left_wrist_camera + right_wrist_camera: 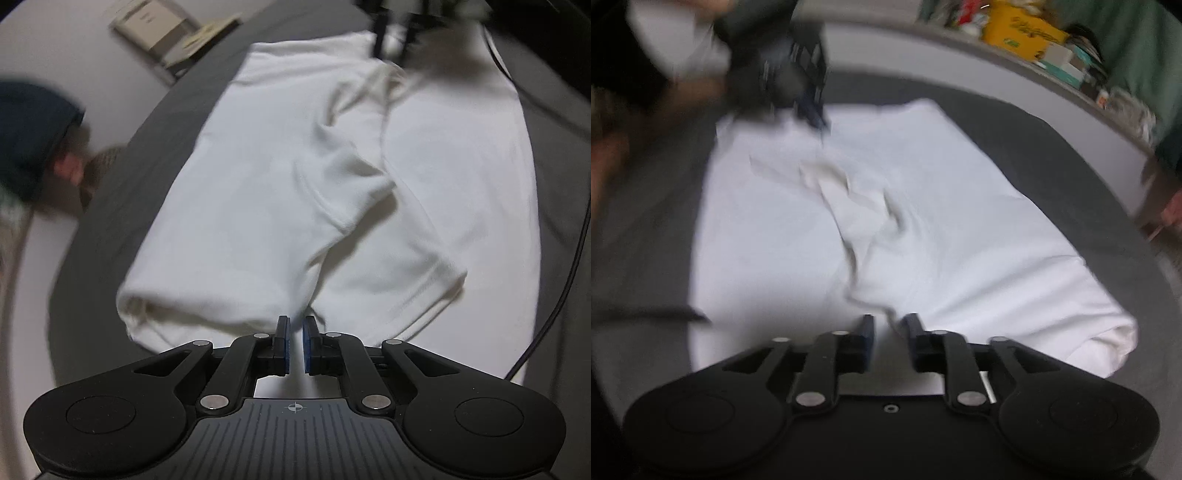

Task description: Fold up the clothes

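Dim, motion-blurred fisheye views, edges warped.

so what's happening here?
A person is folding a white garment on a grey surface with two handheld grippers. Both sides are already folded in toward the middle. The left gripper and right gripper sit at opposite ends of it, jaws slightly apart with white cloth between them; neither clearly pinches it.

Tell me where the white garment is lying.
The white garment lies partly folded on the dark grey surface, filling the middle of both wrist views, directly ahead of each gripper.
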`<state>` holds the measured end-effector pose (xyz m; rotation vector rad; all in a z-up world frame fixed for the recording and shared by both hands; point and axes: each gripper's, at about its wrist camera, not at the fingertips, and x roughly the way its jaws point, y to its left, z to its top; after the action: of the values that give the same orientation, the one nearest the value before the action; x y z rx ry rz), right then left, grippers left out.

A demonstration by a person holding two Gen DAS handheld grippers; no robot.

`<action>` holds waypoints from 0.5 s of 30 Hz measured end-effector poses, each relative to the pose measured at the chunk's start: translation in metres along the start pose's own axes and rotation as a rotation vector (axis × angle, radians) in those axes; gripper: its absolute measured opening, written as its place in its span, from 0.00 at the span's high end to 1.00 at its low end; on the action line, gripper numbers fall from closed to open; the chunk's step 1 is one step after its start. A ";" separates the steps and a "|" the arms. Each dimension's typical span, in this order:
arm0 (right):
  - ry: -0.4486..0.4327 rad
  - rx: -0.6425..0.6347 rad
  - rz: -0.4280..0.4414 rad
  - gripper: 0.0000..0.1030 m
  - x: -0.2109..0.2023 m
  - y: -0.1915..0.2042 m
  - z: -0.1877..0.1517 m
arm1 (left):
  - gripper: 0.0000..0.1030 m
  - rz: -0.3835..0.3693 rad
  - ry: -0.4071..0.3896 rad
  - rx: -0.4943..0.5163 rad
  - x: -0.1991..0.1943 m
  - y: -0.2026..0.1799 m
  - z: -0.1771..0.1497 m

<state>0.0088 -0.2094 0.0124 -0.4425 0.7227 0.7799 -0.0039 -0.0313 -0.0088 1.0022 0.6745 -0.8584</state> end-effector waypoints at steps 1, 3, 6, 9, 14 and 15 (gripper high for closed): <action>-0.049 0.056 0.034 0.62 -0.007 -0.007 0.001 | 0.82 -0.013 -0.007 -0.055 -0.003 0.006 -0.003; -0.161 0.166 0.055 0.42 -0.021 -0.023 0.002 | 0.82 -0.029 -0.031 -0.179 -0.007 0.021 -0.011; -0.280 0.322 -0.021 0.31 -0.030 -0.048 -0.001 | 0.81 -0.040 -0.087 -0.417 -0.014 0.050 -0.025; -0.303 0.477 -0.160 0.31 -0.021 -0.074 -0.006 | 0.81 -0.056 -0.165 -0.648 -0.017 0.076 -0.035; -0.270 0.645 -0.402 0.29 0.003 -0.104 -0.010 | 0.81 -0.065 -0.229 -0.987 -0.003 0.112 -0.044; -0.257 0.662 -0.430 0.29 0.008 -0.106 -0.012 | 0.81 -0.065 -0.232 -1.045 0.001 0.117 -0.046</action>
<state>0.0885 -0.2808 0.0096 0.1072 0.5747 0.1595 0.0926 0.0426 0.0230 -0.0570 0.8144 -0.5340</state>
